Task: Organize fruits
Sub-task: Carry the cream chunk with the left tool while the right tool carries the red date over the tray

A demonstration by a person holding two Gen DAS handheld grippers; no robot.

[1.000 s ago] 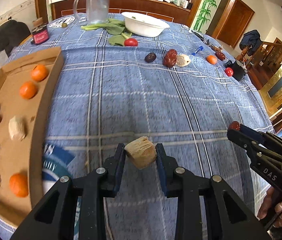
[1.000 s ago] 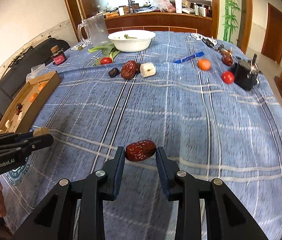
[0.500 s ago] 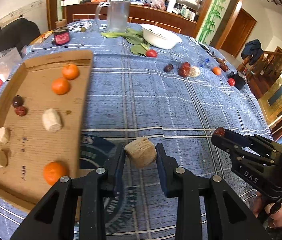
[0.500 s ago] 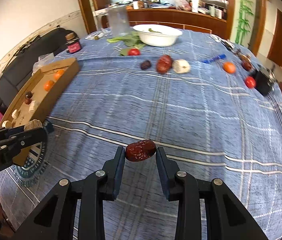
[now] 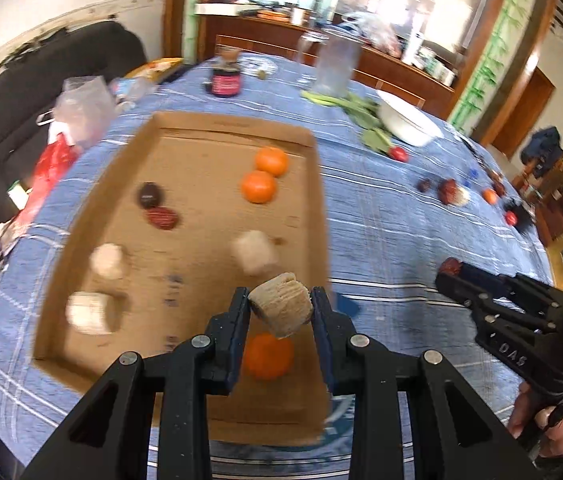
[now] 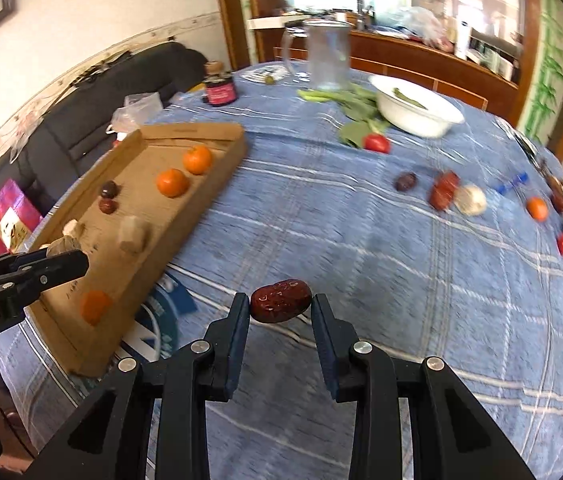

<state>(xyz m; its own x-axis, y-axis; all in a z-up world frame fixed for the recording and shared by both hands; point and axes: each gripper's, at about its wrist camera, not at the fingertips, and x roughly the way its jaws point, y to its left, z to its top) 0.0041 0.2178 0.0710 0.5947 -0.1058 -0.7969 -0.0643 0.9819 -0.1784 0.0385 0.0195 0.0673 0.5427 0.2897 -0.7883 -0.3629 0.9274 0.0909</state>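
Observation:
My left gripper [image 5: 280,307] is shut on a beige fruit chunk [image 5: 281,310] and holds it above the near right part of the cardboard tray [image 5: 225,128]. The tray holds three oranges [image 5: 258,186], two dark dates [image 5: 161,218] and three pale chunks [image 5: 253,252]. My right gripper [image 6: 280,307] is shut on a red date [image 6: 280,300], held above the blue cloth to the right of the tray [image 6: 185,130]. It also shows in the left wrist view [image 5: 451,268]. The left gripper [image 6: 69,254] shows over the tray in the right wrist view.
On the blue checked cloth lie a dark date [image 6: 406,181], a red date [image 6: 444,195], a pale chunk [image 6: 470,199], an orange [image 6: 537,208] and red tomatoes [image 6: 376,143]. A white bowl [image 6: 419,112], greens, a glass jug [image 6: 328,56] and a jar [image 6: 221,89] stand at the back.
My left gripper has swung left with the beige chunk, from above the cloth to above the tray. My right gripper has followed leftward with the red date.

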